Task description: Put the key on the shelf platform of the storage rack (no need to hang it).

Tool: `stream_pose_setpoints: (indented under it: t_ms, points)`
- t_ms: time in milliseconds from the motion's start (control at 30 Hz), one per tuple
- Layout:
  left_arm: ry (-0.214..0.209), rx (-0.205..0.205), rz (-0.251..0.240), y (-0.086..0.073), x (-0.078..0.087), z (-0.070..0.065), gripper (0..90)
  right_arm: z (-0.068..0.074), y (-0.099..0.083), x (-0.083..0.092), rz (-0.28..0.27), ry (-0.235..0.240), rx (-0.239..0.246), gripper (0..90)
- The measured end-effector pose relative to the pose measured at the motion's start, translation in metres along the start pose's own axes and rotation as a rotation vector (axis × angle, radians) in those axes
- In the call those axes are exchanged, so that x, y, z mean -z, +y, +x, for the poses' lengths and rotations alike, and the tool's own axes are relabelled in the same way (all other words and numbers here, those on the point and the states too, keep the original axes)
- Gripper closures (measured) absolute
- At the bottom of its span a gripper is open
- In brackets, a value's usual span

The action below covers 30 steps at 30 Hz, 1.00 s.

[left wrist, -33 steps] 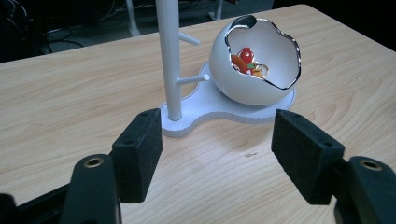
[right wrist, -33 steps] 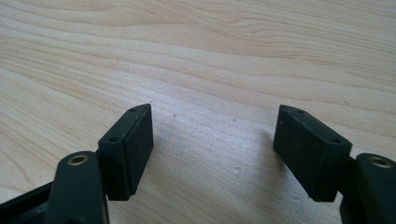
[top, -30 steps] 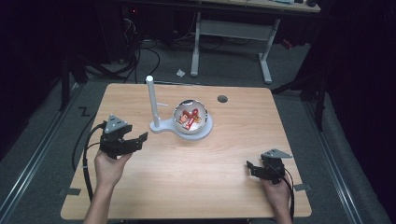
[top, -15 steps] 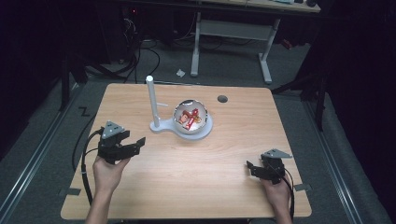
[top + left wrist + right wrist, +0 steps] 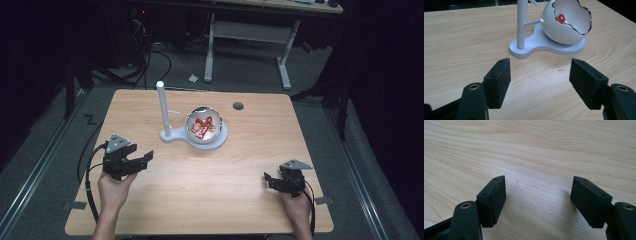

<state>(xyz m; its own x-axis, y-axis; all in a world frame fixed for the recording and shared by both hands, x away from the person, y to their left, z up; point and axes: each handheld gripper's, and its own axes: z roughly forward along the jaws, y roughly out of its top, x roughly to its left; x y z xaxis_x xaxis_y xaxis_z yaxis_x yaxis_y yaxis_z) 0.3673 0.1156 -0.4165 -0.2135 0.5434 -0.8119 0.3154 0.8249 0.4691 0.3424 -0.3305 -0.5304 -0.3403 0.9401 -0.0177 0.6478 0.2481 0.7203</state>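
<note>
I find the left gripper (image 5: 142,159) held above the near-left part of the table (image 5: 250,175), its jaws standing apart with nothing between them; in the left gripper view the two black pads (image 5: 499,82) frame bare wood. That gripper points toward the white stand (image 5: 544,45), which sits near the middle of the table, toward the far side. The stand consists of a flat white base, an upright white post (image 5: 162,107) at its left end, and a round white bowl (image 5: 204,125) with a shiny wavy rim resting on its right end. The bowl's opening is tilted toward my side, and inside it I see small red and orange pieces (image 5: 205,126); I cannot tell what they are. The left gripper is well apart from the stand and touches nothing. The right gripper (image 5: 272,181) is low over the near-right part of the table, its jaws likewise spread and holding nothing; the right gripper view shows its pads (image 5: 587,200) just over plain wood grain. It is well apart from the bowl. A small dark round hole (image 5: 238,106) lies in the table surface beyond and to the right of the bowl. A hand grips each gripper from the near edge, and a cable trails from each.
</note>
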Motion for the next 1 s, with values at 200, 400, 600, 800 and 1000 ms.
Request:
stream_pose_setpoints:
  t_ms: [200, 400, 600, 800, 1000]
  points:
    - [0.009, 0.005, 0.008, -0.002, 0.0, 0.007, 33.9, 0.0, 0.0, 0.0, 0.0, -0.001, 0.0, 28.9]
    - [0.023, 0.019, 0.02, -0.005, -0.001, 0.013, 33.9, 0.0, 0.0, 0.0, 0.0, -0.001, 0.0, 28.9]
    - [0.021, 0.013, 0.018, -0.009, -0.002, 0.017, 34.1, 0.0, 0.0, 0.0, 0.0, -0.001, -0.001, 28.9]
    - [0.028, 0.013, 0.032, -0.014, -0.003, 0.02, 34.3, 0.0, 0.0, 0.0, 0.0, -0.001, -0.001, 28.9]
    - [0.04, 0.022, 0.045, -0.02, -0.005, 0.027, 34.3, 0.0, 0.0, 0.0, 0.0, -0.001, -0.001, 28.9]
